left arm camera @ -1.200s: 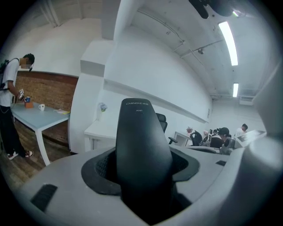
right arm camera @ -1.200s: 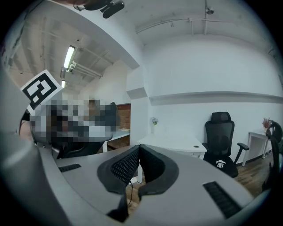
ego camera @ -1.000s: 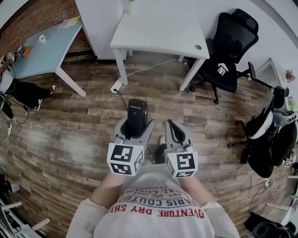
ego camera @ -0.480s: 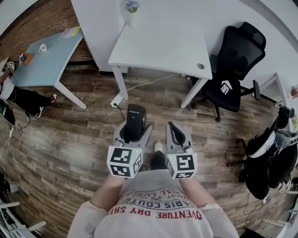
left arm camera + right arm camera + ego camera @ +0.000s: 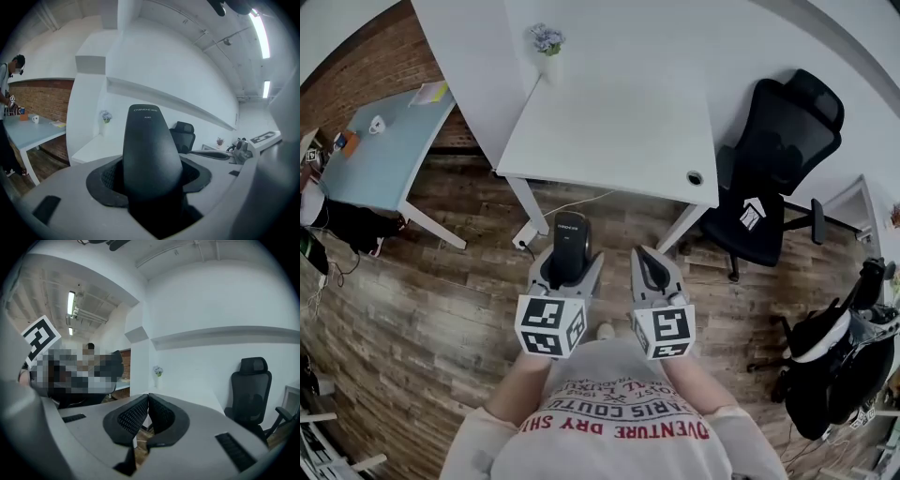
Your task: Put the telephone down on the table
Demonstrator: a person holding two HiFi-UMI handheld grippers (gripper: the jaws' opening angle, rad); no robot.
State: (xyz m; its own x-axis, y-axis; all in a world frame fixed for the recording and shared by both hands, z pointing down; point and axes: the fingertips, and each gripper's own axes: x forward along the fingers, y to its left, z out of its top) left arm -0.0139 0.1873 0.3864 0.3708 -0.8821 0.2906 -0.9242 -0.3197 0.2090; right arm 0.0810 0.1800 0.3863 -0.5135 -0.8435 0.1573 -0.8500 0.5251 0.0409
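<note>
A black cordless telephone [image 5: 570,242] stands upright between the jaws of my left gripper [image 5: 566,267], which is shut on it. In the left gripper view the telephone [image 5: 150,154] fills the middle, its top end pointing away. My right gripper [image 5: 651,270] hangs beside it, shut, with nothing between its pads [image 5: 148,414]. The white table [image 5: 614,112] lies just ahead of both grippers, its near edge a little beyond the telephone's tip. Both grippers are over the wooden floor, short of the table.
A small vase of flowers [image 5: 546,41] stands at the table's far left corner. A black office chair [image 5: 778,159] sits to the table's right. A light blue table [image 5: 380,150] is at the left, with a person beside it. A cable runs under the white table.
The white table has come closer and larger in the head view as I moved toward it. Both grippers keep their pose, the telephone still held in the left one.
</note>
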